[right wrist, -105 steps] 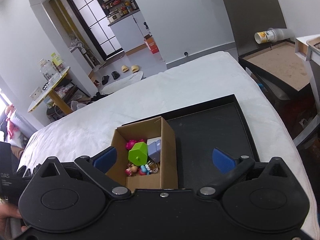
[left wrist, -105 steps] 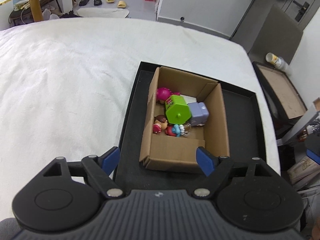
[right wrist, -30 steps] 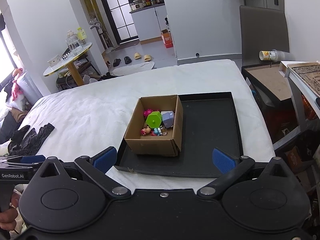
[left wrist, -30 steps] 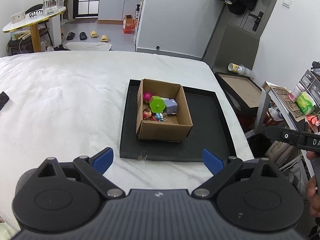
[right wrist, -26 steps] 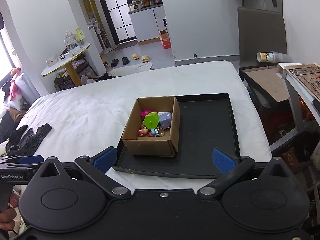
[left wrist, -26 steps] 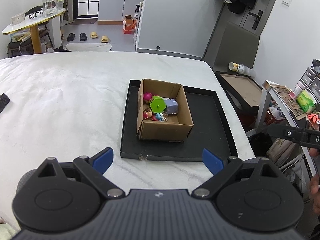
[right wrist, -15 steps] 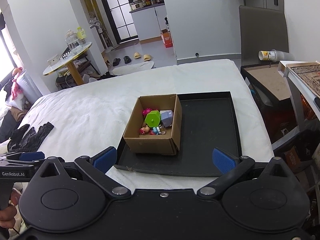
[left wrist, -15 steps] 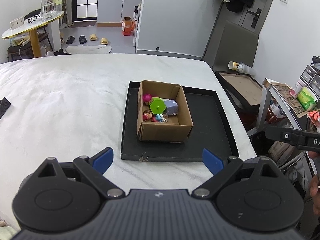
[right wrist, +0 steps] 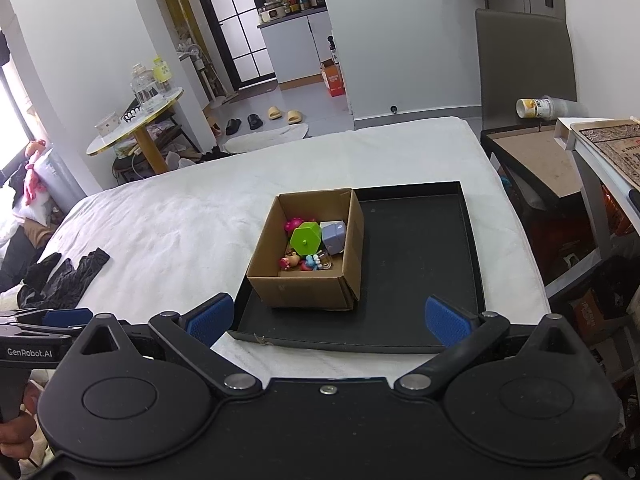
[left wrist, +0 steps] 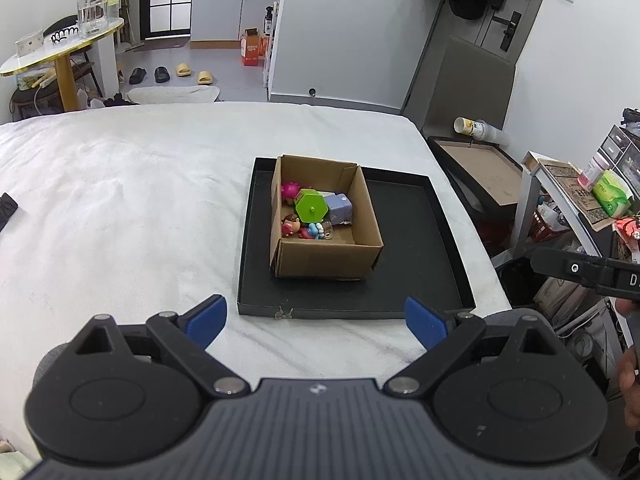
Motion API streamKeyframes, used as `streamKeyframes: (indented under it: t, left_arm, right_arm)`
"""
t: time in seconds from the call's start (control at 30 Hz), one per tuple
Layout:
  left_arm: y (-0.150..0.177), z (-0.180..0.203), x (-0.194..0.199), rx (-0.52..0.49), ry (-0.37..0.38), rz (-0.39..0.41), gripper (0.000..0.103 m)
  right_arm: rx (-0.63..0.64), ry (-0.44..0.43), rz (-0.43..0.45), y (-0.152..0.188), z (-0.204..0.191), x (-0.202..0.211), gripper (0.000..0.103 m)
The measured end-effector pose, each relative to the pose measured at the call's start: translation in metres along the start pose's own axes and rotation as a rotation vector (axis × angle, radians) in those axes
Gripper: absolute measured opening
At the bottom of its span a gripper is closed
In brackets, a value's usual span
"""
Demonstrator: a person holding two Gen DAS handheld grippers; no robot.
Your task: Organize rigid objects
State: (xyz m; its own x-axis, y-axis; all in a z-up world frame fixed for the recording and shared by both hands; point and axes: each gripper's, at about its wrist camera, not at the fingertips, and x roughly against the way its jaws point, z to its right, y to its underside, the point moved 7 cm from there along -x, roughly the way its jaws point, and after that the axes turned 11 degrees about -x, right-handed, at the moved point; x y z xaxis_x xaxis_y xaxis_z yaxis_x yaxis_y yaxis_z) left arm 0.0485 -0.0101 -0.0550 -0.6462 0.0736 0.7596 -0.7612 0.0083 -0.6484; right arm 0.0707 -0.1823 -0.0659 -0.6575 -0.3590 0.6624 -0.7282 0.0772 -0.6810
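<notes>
A cardboard box [left wrist: 328, 258] [right wrist: 304, 290] stands in the left part of a black tray [left wrist: 416, 280] [right wrist: 424, 264] on a white bed. Inside it lie several small toys: a green hexagonal piece [left wrist: 311, 208] [right wrist: 306, 239], a lilac block [left wrist: 339, 209] [right wrist: 334, 236], a pink toy [left wrist: 289, 191] and small figures [left wrist: 294, 226]. My left gripper [left wrist: 316, 320] is open and holds nothing, well short of the tray's near edge. My right gripper [right wrist: 328, 320] is open too, held back above the tray's near edge.
The white bed [left wrist: 120, 200] spreads wide to the left of the tray. Dark clothing [right wrist: 64, 276] lies on its left part. A low side table [right wrist: 532, 160] and shelves [left wrist: 580, 208] stand off the bed's right edge. A hand [left wrist: 630, 384] holds the other gripper at the right.
Both grippers have drawn far back and up from the box since 3.5 s ago. Over the last second they have barely shifted; both stay open.
</notes>
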Motion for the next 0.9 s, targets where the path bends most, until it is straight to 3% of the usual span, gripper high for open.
streamKeyframes:
  t: [0.9]
  left_arm:
    - [0.0012,0.0029,0.0021,-0.008,0.001,-0.001,0.095]
  right_arm:
    - [0.005,0.017,-0.006,0.0030,0.0042,-0.0039,0.103]
